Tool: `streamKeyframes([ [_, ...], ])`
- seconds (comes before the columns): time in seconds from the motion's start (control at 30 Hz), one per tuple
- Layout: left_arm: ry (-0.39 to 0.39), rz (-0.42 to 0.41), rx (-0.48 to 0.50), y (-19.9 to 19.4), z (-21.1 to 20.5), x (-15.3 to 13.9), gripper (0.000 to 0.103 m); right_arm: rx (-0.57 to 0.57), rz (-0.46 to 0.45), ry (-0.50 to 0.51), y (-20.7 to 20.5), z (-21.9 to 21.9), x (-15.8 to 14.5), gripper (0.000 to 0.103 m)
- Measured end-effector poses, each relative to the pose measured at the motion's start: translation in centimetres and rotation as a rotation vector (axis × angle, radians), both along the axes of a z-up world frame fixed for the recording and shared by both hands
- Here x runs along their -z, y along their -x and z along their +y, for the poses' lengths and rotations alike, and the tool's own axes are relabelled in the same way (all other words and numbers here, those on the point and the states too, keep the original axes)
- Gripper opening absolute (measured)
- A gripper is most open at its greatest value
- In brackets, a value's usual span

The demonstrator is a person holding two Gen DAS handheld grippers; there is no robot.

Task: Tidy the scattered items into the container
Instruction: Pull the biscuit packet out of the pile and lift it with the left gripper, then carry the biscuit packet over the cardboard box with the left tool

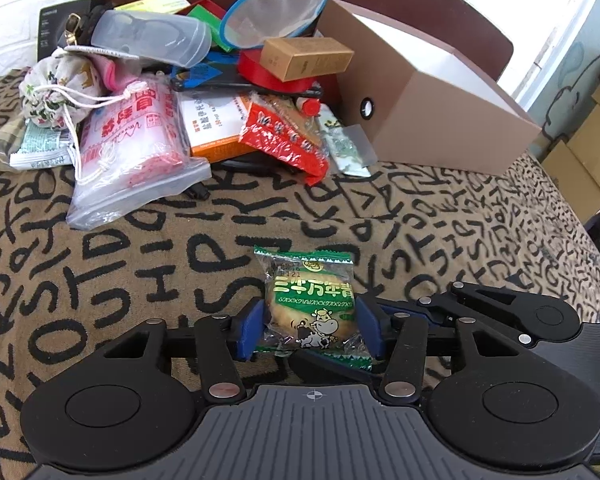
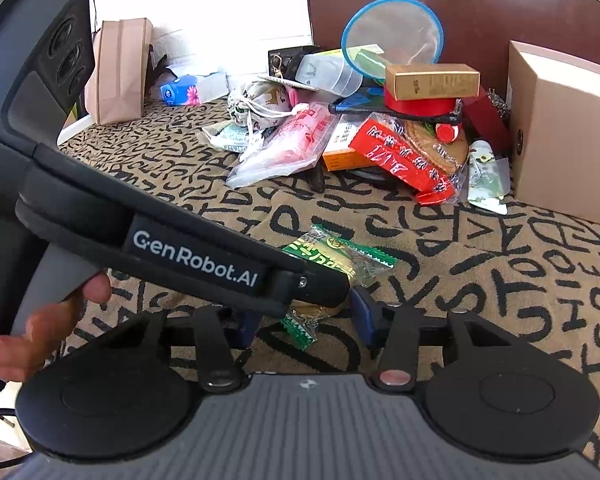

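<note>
A green-wrapped biscuit packet (image 1: 311,307) with a cartoon cow sits between the blue pads of my left gripper (image 1: 310,330), which is shut on it just above the lettered cloth. In the right wrist view the same packet (image 2: 332,258) shows partly hidden behind the left gripper's black body (image 2: 172,236). My right gripper (image 2: 304,320) is open and empty, its fingers either side of the packet's lower end. The brown cardboard box (image 1: 440,92) stands at the back right, open side up; it also shows in the right wrist view (image 2: 560,128).
A heap of items lies at the back: a pink plastic bag (image 1: 132,148), a red snack packet (image 1: 288,136), a drawstring pouch (image 1: 56,88), a clear case (image 1: 152,36), a blue-rimmed sieve (image 1: 276,8), a small tan box (image 1: 308,58). A paper bag (image 2: 120,68) stands far left.
</note>
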State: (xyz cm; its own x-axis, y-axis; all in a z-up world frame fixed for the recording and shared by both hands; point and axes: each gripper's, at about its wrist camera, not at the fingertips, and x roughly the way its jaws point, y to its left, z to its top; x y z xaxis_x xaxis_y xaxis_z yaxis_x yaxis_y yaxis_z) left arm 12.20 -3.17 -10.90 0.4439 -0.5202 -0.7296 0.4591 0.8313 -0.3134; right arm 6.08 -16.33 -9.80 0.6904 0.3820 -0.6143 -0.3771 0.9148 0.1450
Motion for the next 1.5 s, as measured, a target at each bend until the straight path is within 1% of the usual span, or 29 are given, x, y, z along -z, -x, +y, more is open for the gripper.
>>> streamKeyframes([
  [0.23,0.031,-0.067,0.02,0.7,-1.5,-3.2,0.064,0.017,-0.07,-0.014,0.8,-2.1,-2.7,0.052],
  [0.4,0.067,-0.128,0.051,0.2,-3.9,-6.5,0.064,0.048,-0.151,-0.008,0.9,-4.3,-5.5,0.052],
  [0.53,0.104,-0.167,0.075,-0.8,-6.2,-9.2,0.064,0.099,-0.211,-0.008,0.3,-6.5,-7.8,0.052],
  [0.77,0.13,-0.254,0.122,-2.9,-10.9,-13.3,0.064,0.178,-0.295,0.002,-1.9,-10.4,-11.1,0.052],
  [0.93,0.165,-0.261,0.146,-5.4,-14.1,-15.1,0.064,0.226,-0.329,0.008,-3.9,-13.3,-12.3,0.052],
  [1.07,0.183,-0.256,0.16,-7.7,-16.6,-15.6,0.064,0.259,-0.335,0.003,-5.7,-15.7,-13.1,0.052],
  [1.2,0.188,-0.24,0.166,-10.2,-18.6,-15.0,0.064,0.284,-0.313,-0.011,-7.8,-17.0,-13.2,0.052],
  [1.33,0.184,-0.207,0.165,-12.8,-20.4,-13.6,0.064,0.291,-0.277,-0.036,-9.9,-18.2,-12.7,0.052],
  [1.5,0.159,-0.164,0.166,-15.2,-21.9,-11.4,0.064,0.293,-0.217,-0.077,-12.2,-20.0,-10.9,0.052],
])
